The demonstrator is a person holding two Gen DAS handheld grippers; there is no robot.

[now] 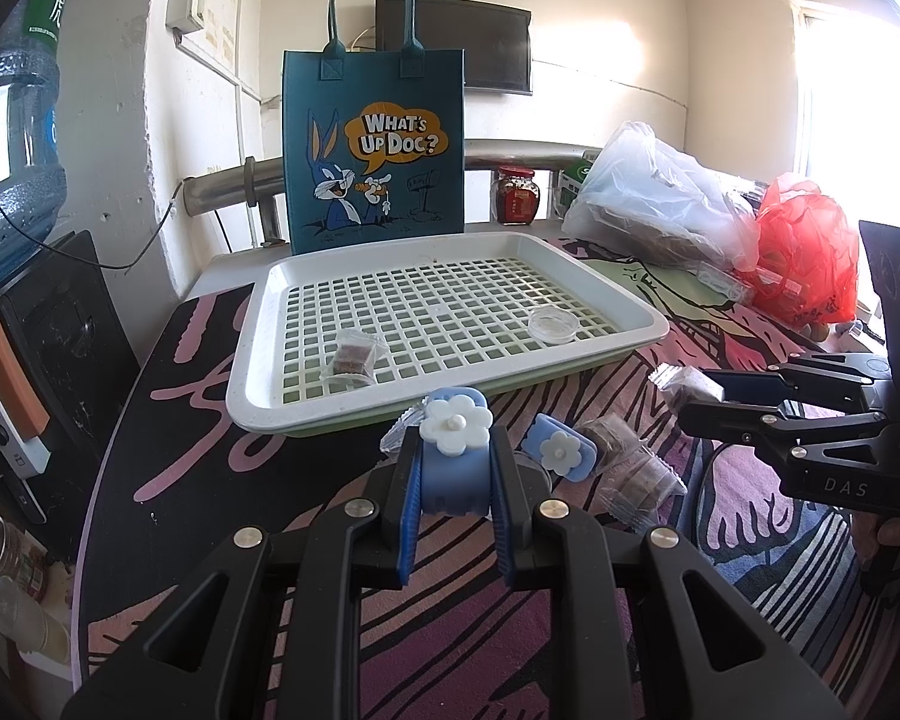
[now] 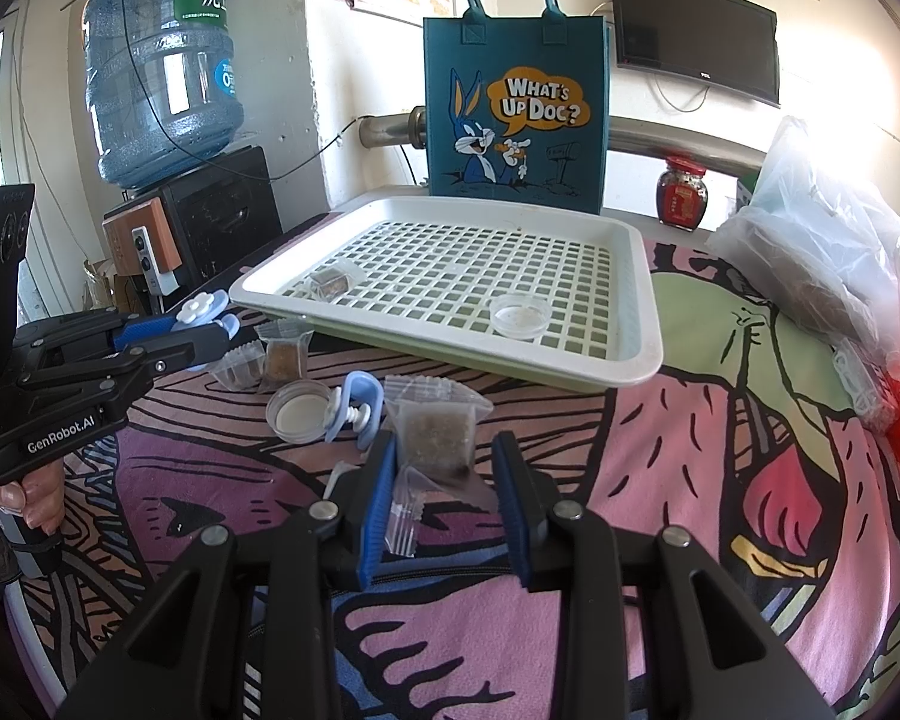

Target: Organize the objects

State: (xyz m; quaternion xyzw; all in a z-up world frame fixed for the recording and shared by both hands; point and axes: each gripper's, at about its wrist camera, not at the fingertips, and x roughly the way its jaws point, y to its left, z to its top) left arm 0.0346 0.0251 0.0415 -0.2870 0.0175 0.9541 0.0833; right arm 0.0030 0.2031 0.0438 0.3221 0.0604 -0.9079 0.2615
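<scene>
The left gripper (image 1: 455, 480) is clamped on a blue flower clip (image 1: 453, 456) (white flower facing up, long axis running away from the camera). The right gripper (image 2: 444, 480) grips a clear snack packet (image 2: 435, 441), standing upright. Ahead sits the white slotted tray (image 2: 642, 324), holding another packet (image 2: 330, 283) and a small clear dish (image 2: 520, 315); a second clip (image 1: 560, 447) lies just beside.
</scene>
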